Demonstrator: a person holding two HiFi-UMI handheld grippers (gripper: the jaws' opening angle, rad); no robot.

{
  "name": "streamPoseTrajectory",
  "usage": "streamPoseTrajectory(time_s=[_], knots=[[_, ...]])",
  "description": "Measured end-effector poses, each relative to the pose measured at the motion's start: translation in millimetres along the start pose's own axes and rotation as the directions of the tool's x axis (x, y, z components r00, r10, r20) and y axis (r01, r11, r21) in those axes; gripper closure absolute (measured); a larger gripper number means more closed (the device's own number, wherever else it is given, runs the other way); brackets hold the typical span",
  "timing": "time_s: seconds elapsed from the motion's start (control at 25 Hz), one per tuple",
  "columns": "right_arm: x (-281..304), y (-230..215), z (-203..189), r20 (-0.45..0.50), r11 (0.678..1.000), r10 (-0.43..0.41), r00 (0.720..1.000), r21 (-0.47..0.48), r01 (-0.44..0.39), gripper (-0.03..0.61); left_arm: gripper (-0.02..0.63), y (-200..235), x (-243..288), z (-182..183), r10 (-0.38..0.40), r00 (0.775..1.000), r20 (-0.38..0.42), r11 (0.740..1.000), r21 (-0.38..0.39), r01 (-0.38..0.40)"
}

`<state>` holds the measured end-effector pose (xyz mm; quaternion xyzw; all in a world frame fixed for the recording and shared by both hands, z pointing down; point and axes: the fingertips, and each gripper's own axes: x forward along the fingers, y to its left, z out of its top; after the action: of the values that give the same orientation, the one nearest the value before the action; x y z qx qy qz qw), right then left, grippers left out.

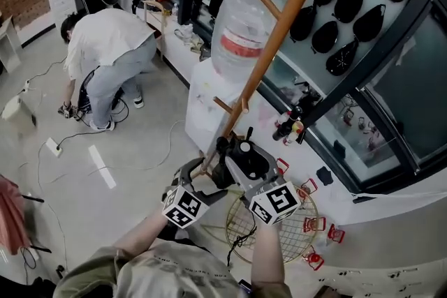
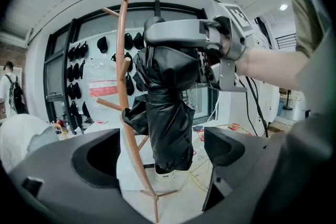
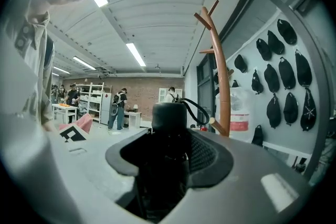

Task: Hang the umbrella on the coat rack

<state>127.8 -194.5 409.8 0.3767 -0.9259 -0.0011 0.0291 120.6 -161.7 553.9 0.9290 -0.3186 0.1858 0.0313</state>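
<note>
1. We see the left gripper (image 2: 161,165) at the bottom, its jaws wide apart and pressing on nothing.
2. Beyond them the folded black umbrella (image 2: 168,113) hangs upright, its lower end clear of the pale floor (image 2: 178,202).
3. The right gripper (image 2: 168,42) clamps the umbrella's top from the right, with a bare forearm (image 2: 268,63) behind it.
4. The wooden coat rack (image 2: 124,97) rises just left of the umbrella; whether they touch we cannot tell.
5. Black bags (image 2: 76,68) hang in rows behind the rack, and a person with a backpack (image 2: 11,89) stands far left.

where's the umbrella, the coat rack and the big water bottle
umbrella (image 2: 168,118): left gripper view, on its folded black canopy
coat rack (image 1: 271,45): head view, on the wooden pole
water bottle (image 1: 237,17): head view, on its clear body
</note>
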Motion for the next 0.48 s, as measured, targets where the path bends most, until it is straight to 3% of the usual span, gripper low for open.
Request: streamPoseTrajectory(time_s=[0.48], knots=[[34, -32, -9, -0.045, 0.983, -0.164, 0.985, -0.092, 0.159, 0.374, 0.137, 29, 13, 12, -0.078, 0.997, -0.002, 0.997, 0.013, 0.078]])
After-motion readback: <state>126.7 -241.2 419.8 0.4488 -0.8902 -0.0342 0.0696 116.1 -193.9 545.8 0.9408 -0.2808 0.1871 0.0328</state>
